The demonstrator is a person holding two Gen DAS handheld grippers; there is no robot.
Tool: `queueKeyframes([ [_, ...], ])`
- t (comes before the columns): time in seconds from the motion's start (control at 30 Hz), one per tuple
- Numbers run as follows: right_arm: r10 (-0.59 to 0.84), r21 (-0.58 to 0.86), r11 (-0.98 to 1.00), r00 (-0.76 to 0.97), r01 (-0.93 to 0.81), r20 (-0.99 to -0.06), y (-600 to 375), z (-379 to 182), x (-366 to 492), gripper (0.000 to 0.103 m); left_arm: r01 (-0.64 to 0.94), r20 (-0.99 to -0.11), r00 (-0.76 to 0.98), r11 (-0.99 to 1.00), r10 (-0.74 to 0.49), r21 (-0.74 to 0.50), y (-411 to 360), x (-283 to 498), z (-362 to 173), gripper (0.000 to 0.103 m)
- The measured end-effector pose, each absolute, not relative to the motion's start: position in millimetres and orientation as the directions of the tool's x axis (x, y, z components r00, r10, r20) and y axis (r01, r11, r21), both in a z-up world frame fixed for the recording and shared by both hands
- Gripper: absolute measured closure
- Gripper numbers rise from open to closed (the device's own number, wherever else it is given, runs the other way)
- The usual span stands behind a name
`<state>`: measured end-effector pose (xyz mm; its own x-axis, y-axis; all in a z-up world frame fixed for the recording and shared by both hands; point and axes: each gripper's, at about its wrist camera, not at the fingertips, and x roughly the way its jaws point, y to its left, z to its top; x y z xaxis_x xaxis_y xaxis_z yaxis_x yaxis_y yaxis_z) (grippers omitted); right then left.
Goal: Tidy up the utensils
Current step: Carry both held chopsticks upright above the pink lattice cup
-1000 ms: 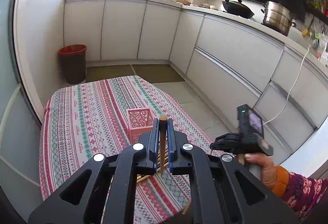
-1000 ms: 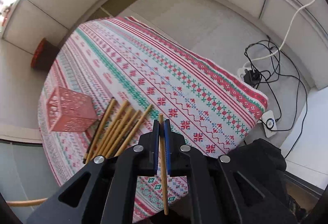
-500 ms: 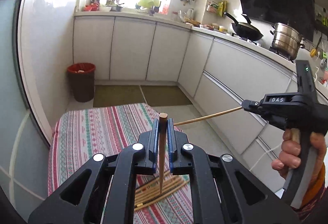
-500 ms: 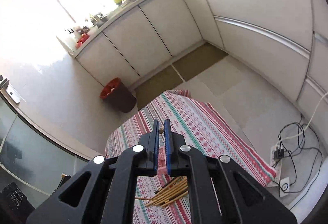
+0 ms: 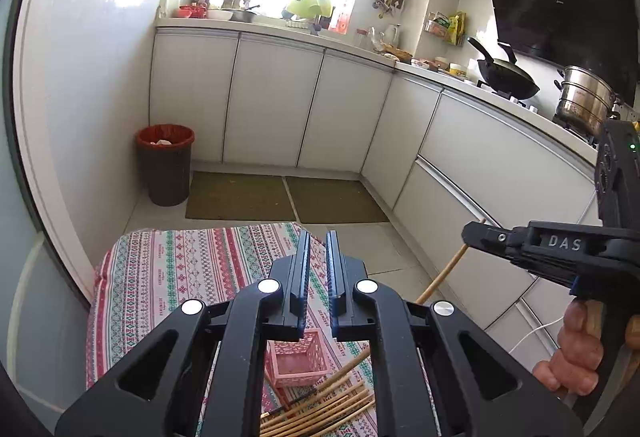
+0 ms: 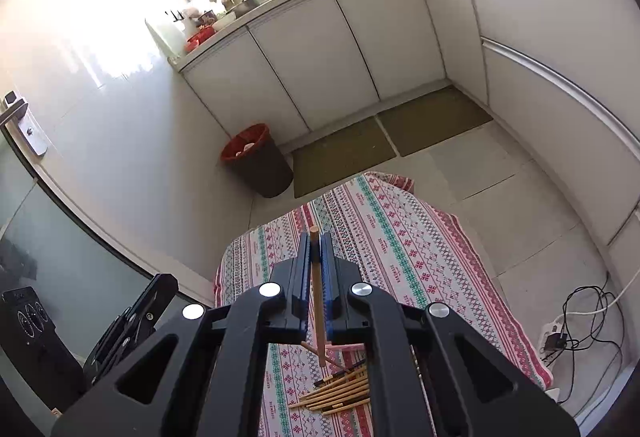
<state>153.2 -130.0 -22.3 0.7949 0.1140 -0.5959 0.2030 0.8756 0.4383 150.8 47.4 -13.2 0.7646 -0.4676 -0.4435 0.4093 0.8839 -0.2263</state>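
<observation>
My left gripper (image 5: 317, 269) hangs high over the patterned tablecloth (image 5: 180, 277). Its jaws stand a narrow slit apart and I see nothing between them. Below it a pink lattice basket (image 5: 296, 357) stands upright, with a pile of several wooden chopsticks (image 5: 320, 409) lying beside it. My right gripper (image 6: 316, 277) is shut on one wooden chopstick (image 6: 317, 301), which runs along the jaws and sticks out past the tips. In the left wrist view the right gripper (image 5: 472, 233) is at the right, held by a hand (image 5: 576, 349), and its chopstick (image 5: 440, 277) slants down to the left.
A dark bin with a red liner (image 5: 165, 165) stands on the floor past the table's far edge. White cabinets (image 5: 272, 101) line the back and right, with a wok (image 5: 504, 77) and a steel pot (image 5: 584, 101) on the counter. Cables and a power strip (image 6: 560, 333) lie at the table's right.
Both grippers have risen and now look out across the kitchen. The chopstick seen in the left jaws earlier no longer shows there. The right gripper has lifted its chopstick well clear of the table.
</observation>
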Motion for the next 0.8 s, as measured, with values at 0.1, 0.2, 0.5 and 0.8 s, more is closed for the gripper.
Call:
queueKeyframes([
  [0.1, 0.107, 0.421, 0.884, 0.786, 0.206, -0.608, -125.2, -29.0, 163.7, 0.098, 0.394, -0.441, 0.768, 0.885, -0.465, -0.247, 57.5, 154.5, -15.4, 0.095],
  [0.2, 0.112, 0.411, 0.888, 0.772, 0.204, -0.626, -118.0, -36.5, 177.5, 0.098, 0.309, -0.503, 0.765, 0.914, -0.403, -0.263, 75.3, 170.7, -32.0, 0.082],
  [0.5, 0.136, 0.417, 0.885, 0.744, 0.205, -0.654, -113.5, -50.8, 193.9, 0.098, -0.201, -0.916, 0.378, 0.954, -0.133, -0.222, 140.8, 292.2, -226.7, 0.056],
  [0.8, 0.154, 0.415, 0.888, 0.722, 0.198, -0.674, -115.5, -61.8, 218.5, 0.098, -0.380, -0.949, 0.310, 0.907, -0.059, -0.181, 153.7, 349.7, -295.4, 0.056],
])
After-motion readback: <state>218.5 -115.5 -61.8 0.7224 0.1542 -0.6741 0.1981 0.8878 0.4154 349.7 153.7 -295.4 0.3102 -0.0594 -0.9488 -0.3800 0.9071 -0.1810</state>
